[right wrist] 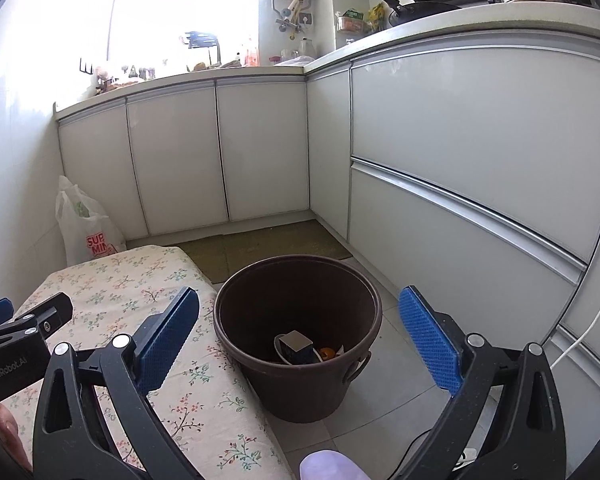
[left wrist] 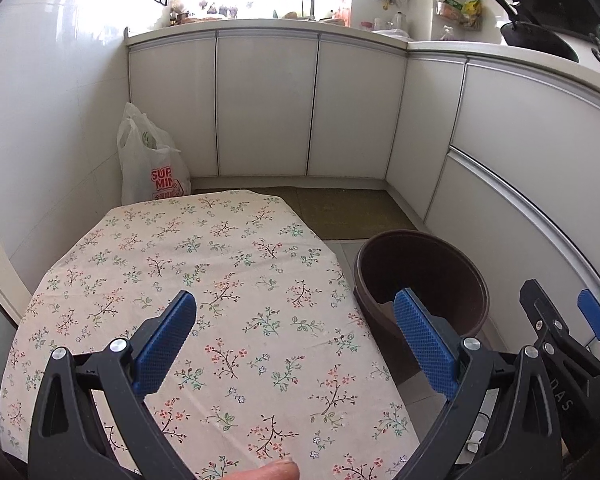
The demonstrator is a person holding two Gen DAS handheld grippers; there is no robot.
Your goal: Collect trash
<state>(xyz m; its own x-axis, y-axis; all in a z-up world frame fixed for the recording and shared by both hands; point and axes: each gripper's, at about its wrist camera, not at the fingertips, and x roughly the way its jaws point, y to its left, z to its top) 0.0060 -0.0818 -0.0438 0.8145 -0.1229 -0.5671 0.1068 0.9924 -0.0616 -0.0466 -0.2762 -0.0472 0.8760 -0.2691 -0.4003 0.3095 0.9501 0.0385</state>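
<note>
Grippers: left hand-held gripper point(left wrist: 294, 344) hangs above the desk with its jaws spread wide and nothing between them; right hand-held gripper point(right wrist: 300, 344) is likewise wide apart and empty, poised over the bin.
Pads: blue, finely ribbed rubber faces on black plastic arms with silver pivot bolts; grippy, but flat, so thin scraps would likely be hard to pinch.
Trash: a small dark blue box with a pale top point(right wrist: 296, 346), an orange scrap point(right wrist: 326, 353) and white paper bits lie at the bottom of the bin; no loose rubbish shows on the desk.
Bin: round dark brown plastic bucket point(right wrist: 256, 364), tapered, smooth-walled, with a side handle, standing on the grey tiled floor point(right wrist: 396, 408) just beside the desk's edge.
Desk: low surface under a cream floral cloth point(left wrist: 220, 264), soft and slightly creased, draping over the edges.
Risk, cloth: a pad dragged low could snag the loose fabric and pull it askew.
Risk, bin: light and narrow-based by the look of it; a knock on the rim from a gripper arm could tip it and spill what it holds.
Risk, grippers: both sit near each other, so crossing paths could make them collide.
Further out: white crinkled plastic shopping bag with red print point(left wrist: 152, 164) in the corner by glossy white cabinets point(left wrist: 264, 104); a white cable point(right wrist: 580, 340) trails near the right side and could catch.
</note>
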